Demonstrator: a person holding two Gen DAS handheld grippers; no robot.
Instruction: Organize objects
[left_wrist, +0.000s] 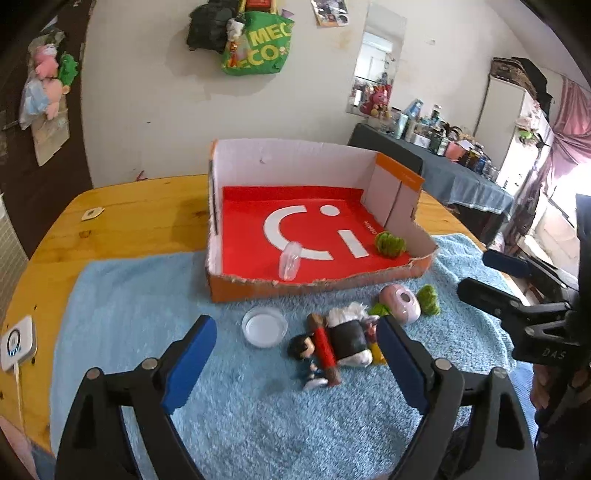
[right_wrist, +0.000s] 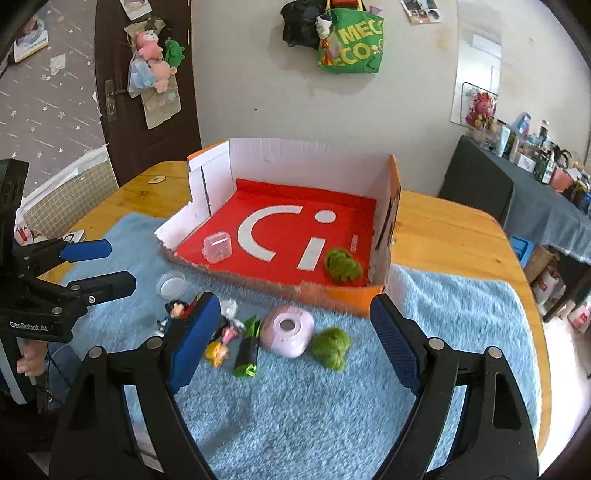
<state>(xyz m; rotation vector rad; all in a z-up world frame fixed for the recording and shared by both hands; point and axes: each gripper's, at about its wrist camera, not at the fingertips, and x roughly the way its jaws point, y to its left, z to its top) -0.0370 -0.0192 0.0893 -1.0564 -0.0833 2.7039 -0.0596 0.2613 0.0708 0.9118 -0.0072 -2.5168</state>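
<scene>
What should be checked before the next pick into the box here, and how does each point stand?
1. Left gripper open and empty: ok.
2. Right gripper open and empty: ok.
3. Box has free floor; only a clear case and a green plush lie inside: ok.
4. Pink round gadget unobstructed from above: ok.
5. Figurine separate from the red stick and wrapped roll: not ok, they lie bunched together.
6. Round dish empty: cannot tell.
</scene>
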